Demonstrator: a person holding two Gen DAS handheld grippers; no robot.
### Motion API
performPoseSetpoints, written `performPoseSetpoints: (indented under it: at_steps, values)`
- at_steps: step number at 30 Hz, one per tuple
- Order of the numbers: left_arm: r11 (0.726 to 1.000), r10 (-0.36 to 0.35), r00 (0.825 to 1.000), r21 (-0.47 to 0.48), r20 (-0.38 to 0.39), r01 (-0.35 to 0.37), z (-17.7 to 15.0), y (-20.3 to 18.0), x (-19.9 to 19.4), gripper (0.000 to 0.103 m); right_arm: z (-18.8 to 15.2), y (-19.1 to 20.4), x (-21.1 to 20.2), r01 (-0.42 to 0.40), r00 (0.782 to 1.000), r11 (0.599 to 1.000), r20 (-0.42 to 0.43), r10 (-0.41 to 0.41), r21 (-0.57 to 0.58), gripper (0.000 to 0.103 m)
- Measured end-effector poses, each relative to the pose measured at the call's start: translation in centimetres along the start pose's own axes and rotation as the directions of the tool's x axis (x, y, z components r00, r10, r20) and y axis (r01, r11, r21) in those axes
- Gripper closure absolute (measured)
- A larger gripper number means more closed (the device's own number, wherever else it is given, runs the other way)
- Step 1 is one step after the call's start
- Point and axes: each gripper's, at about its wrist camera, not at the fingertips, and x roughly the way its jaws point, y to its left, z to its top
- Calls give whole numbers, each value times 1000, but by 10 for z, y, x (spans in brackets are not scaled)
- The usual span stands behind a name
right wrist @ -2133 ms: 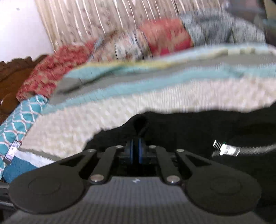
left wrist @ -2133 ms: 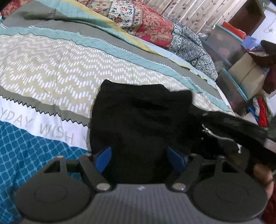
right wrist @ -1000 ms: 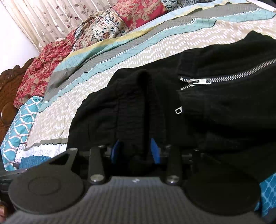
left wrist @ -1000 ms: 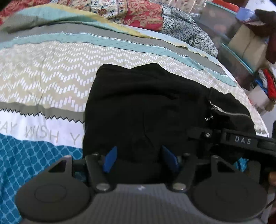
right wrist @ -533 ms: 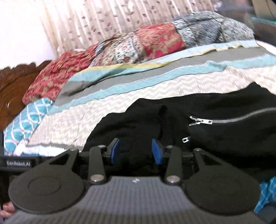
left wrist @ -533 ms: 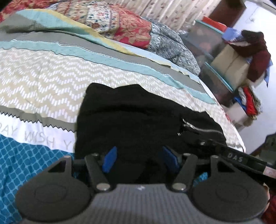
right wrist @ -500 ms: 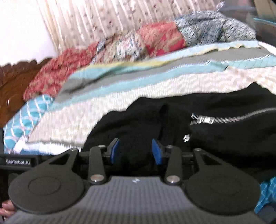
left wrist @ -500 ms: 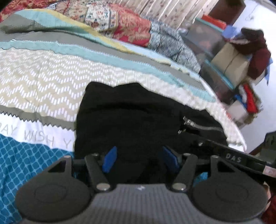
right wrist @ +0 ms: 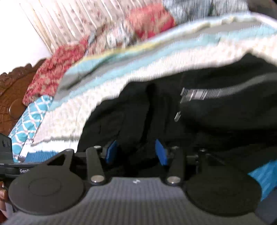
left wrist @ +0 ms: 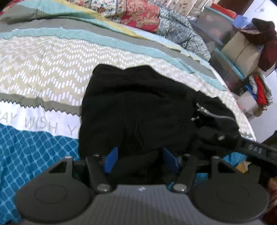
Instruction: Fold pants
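Motion-blurred bedspread (right wrist: 121, 69) behind folded black pants (right wrist: 190, 121)

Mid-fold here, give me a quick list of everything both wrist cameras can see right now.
pants: one, black, folded bundle on the bedspread, silver zipper at its right
bedspread: one, teal, grey, cream zigzag, under the pants
patchwork quilt: one, red floral, far edge of bed
headboard: one, carved brown wood, left in right view
storage boxes: several, beside the bed
left gripper: black, blue pads, open over the pants' near edge
right gripper: same, jaws just opening, fabric between them
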Motion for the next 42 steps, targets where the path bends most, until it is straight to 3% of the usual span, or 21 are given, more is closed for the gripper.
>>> performPoseSetpoints:
  at_steps: [4,8,10,12,17,20,22,23,24,26,28,33,35,36,37,38,40,41,42]
  values:
    - [999,-32,997,7,73,31,9,-2,-22,36,19,-30,-44,74,981,996,179,-81,47,40]
    - [997,-75,992,-16,100,77,24,-4,-31,36,27,-81,-88,200,912,961,323,-255,194,36]
    - [995,-95,991,-17,93,97,34,-10,-28,36,25,-106,-101,244,879,927,340,-336,284,36]
    - [995,-101,991,0,82,102,43,-21,-21,36,19,-127,-108,254,861,900,341,-377,354,36]
    - [990,-134,990,37,36,133,56,-53,0,37,10,-149,-87,226,887,881,287,-363,416,35]
    - [986,-145,989,79,3,144,63,-76,13,36,8,-152,-64,265,902,886,226,-367,381,36]
    - [981,-152,988,122,-15,153,70,-93,21,33,7,-149,-54,286,921,891,155,-357,353,76]
    - [978,-152,988,141,-23,153,74,-102,24,31,5,-146,-51,275,932,896,131,-337,350,89]
    - [975,-151,988,163,-30,154,78,-111,29,28,5,-137,-53,266,933,903,145,-329,339,90]
    - [966,-153,987,202,-43,159,84,-129,38,21,7,-100,-57,239,941,948,192,-280,211,91]
    - [959,-148,987,235,-61,158,90,-148,50,8,9,-60,-58,242,943,969,220,-248,55,91]
    - [933,-110,988,331,-109,140,91,-188,78,0,-4,9,-44,264,950,933,231,-209,-243,90]
    - [915,-51,995,395,-84,80,87,-198,84,10,-14,26,-41,270,953,905,228,-201,-330,90]
    - [904,-7,998,425,-69,36,85,-201,88,50,-19,31,-42,267,954,895,232,-192,-356,90]
    - [899,33,997,437,-73,2,85,-200,93,81,-22,35,-44,260,955,890,237,-180,-374,90]
    - [909,51,995,417,-82,-12,87,-194,95,84,-24,38,-46,261,953,887,245,-175,-381,90]
    - [939,-6,995,340,-101,41,92,-176,91,87,-23,34,-51,271,949,889,259,-182,-369,85]
    - [947,-21,995,318,-94,50,93,-168,87,87,-24,31,-55,274,946,893,269,-182,-358,73]
    - [949,-28,996,310,-83,53,95,-164,82,87,-24,28,-55,279,944,892,272,-187,-356,52]
